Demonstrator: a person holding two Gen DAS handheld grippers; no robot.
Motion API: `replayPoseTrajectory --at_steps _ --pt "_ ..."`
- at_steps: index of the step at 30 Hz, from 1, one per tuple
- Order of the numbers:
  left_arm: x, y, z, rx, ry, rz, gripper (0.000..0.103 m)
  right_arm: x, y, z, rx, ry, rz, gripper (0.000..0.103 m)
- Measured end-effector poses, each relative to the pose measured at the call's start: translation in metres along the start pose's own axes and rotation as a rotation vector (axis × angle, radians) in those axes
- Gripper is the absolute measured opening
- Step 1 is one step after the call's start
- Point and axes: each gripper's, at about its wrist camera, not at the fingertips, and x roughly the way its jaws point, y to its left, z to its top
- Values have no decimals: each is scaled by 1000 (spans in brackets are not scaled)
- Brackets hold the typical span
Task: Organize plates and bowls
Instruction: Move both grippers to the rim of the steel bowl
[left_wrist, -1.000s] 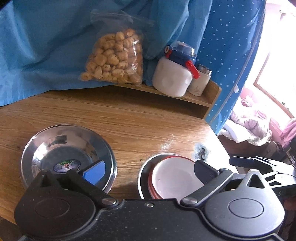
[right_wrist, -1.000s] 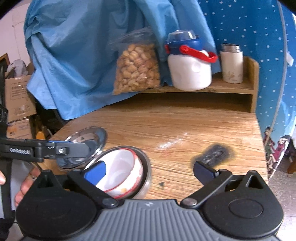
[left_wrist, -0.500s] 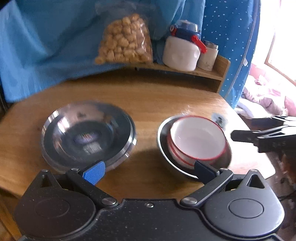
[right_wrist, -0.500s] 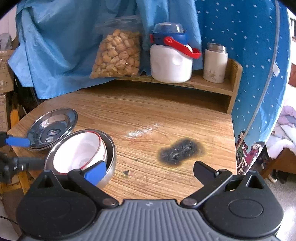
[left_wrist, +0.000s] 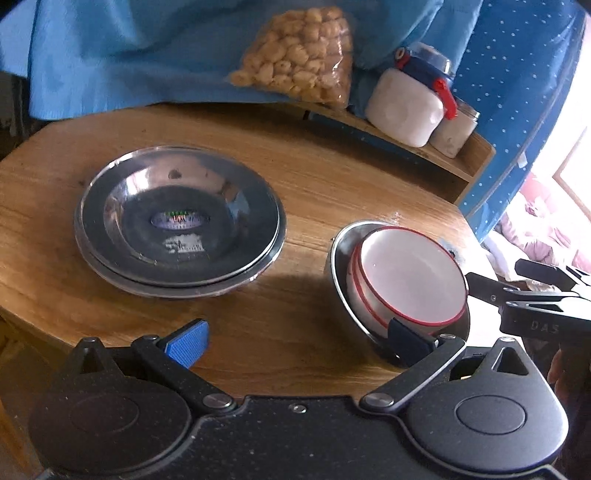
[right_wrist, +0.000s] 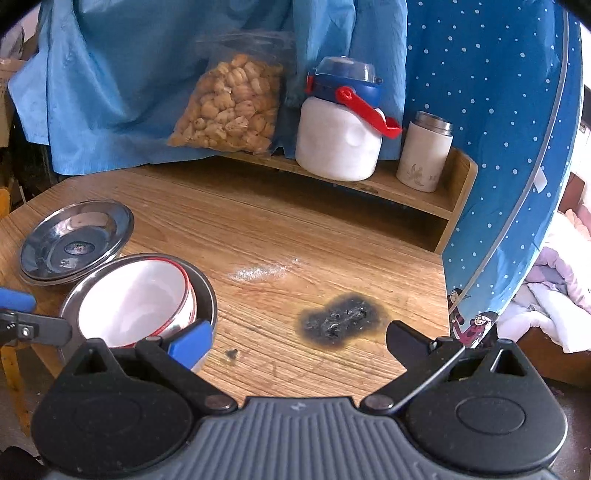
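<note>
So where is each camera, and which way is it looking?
Left wrist: on the left hand-held gripper, facing the steel plates; its own open fingers show.
Right wrist: on the right hand-held gripper, facing the burn mark and shelf; open fingers show.
Shared: the white bowl in its steel bowl.

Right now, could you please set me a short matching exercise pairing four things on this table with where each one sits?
Things:
1. white bowls
2. steel plates
3. white jug
4. burn mark

Places:
A. on the back shelf
B. on the bare tabletop, right of the dishes
C. stacked on the table's left side
D. nested inside a steel bowl

Pairs: 1-D, 2-C, 3-A, 4-B
</note>
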Motion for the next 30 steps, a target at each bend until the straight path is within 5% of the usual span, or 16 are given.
replayPoseTrajectory --at_steps 7,15,20,30 --pt "1 -3 -8 -64 -43 53 102 0 8 -8 -28 -43 -147 103" --pt "-3 -12 -10 -63 -82 105 100 -14 1 -21 162 -119 -67 103" --pt "-1 -9 -11 -117 -92 92 92 -9 12 -27 186 -108 -175 103" --pt "-2 -5 -14 -140 -141 38 75 -20 13 -35 267 -114 -125 103"
